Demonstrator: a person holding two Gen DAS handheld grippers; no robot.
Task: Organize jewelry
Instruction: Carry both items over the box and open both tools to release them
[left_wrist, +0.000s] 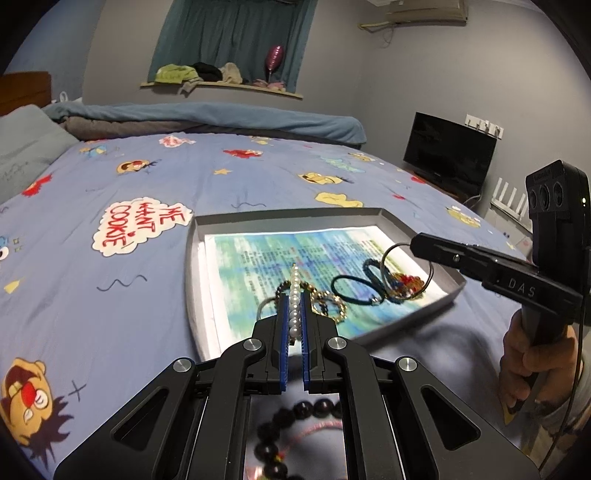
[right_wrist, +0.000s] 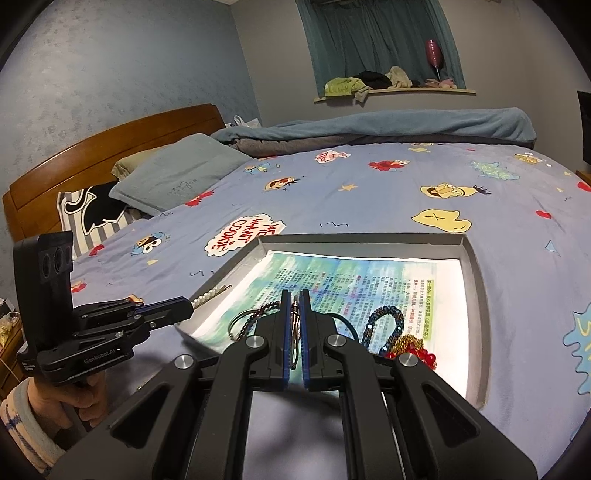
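A grey tray (left_wrist: 192, 266) lined with printed paper lies on the bed and holds several bracelets and hair ties. My left gripper (left_wrist: 294, 295) is shut on a white pearl bracelet (left_wrist: 294, 291), held over the tray's near edge; it also shows in the right wrist view (right_wrist: 184, 308) with the pearls (right_wrist: 207, 295) sticking out. My right gripper (right_wrist: 294, 295) is shut on a thin metal ring (right_wrist: 295, 314); in the left wrist view (left_wrist: 415, 245) the ring (left_wrist: 391, 251) hangs from it over a pile of beaded bracelets (left_wrist: 402, 284). A black hair tie (left_wrist: 351, 291) lies in the tray.
A dark bead bracelet (left_wrist: 295, 417) lies on the sheet under my left gripper. A blue beaded bracelet (right_wrist: 384, 325) and red beads (right_wrist: 424, 356) sit in the tray. Pillows (right_wrist: 177, 173) and a wooden headboard (right_wrist: 110, 147) are at the left, a monitor (left_wrist: 448, 155) at the right.
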